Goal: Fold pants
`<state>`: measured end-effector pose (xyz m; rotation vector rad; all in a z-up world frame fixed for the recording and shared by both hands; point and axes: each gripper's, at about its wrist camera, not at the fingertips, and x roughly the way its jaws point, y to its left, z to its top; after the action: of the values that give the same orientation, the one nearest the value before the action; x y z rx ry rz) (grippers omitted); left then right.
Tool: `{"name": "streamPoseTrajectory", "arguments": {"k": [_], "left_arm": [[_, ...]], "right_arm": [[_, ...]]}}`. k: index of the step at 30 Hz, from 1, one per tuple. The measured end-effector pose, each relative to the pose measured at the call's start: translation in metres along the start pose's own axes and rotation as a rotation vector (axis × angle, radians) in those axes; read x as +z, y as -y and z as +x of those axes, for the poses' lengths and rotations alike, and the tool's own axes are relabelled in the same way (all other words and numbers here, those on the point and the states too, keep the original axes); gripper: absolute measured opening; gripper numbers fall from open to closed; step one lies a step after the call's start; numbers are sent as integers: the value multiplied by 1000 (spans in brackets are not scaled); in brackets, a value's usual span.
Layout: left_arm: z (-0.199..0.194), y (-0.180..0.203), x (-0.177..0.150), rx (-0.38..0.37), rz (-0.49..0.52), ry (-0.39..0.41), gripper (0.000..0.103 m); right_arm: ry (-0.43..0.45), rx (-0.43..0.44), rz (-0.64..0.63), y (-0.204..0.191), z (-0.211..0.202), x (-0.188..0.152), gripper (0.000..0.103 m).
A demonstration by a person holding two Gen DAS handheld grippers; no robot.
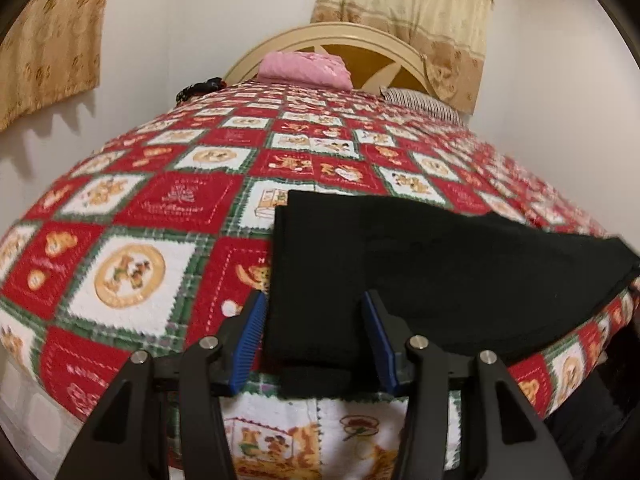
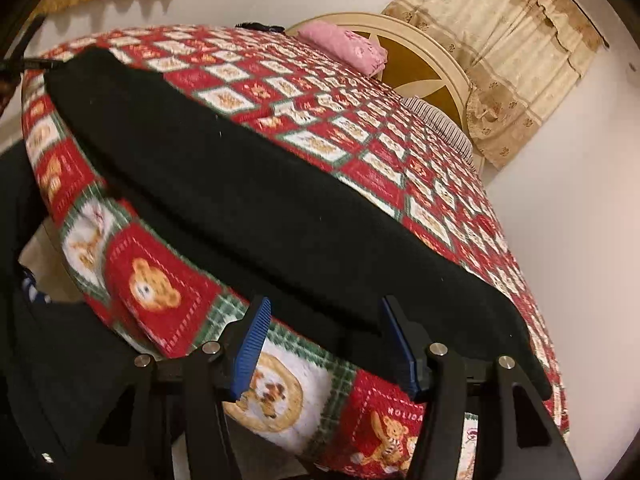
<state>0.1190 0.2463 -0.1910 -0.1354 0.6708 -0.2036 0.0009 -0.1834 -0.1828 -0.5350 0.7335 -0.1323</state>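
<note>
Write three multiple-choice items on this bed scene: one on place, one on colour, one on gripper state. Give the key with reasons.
1. Where do the pants lie?
A. along the quilt's near edge
B. on the pink pillow
C. on the floor

2. What colour are they?
A. blue
B. black
C. red

3. How do the left gripper's jaws stand?
A. shut on cloth
B. open
C. out of view

Key: 1 A, the cloth lies on the quilt by its near edge; 2 B, it is plain black; 3 B, the blue pads stand apart.
</note>
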Motion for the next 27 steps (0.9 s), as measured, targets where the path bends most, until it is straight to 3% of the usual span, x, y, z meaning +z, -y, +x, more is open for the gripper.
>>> {"name": "streamPoseTrajectory", "arguments": {"k": [8,11,12,13,19,24,27], "left_arm": [[4,3,3,-4,-15,-17,52],[6,1,2,-11,-18,-24,55],[6,1,2,-11,-16,-21,55],[6,1,2,-12,-14,-20,56],[7,0,2,-19,-6,-25,56],[5,0,2,-17,-7,-28,56],[-8,7,6,30,17,-1,56]], "right_arm": [[27,8,-43,-16,15,15,51],[31,1,-97,-28,24,17,28],[31,4,-106,-31,23,17,8],[29,-1,-112,-32,21,19,3],[60,-18,-120,-32,-6,18,2],[8,0,-119,-40,18,2,3],[21,41,-59,-29,13,5,7]]}}
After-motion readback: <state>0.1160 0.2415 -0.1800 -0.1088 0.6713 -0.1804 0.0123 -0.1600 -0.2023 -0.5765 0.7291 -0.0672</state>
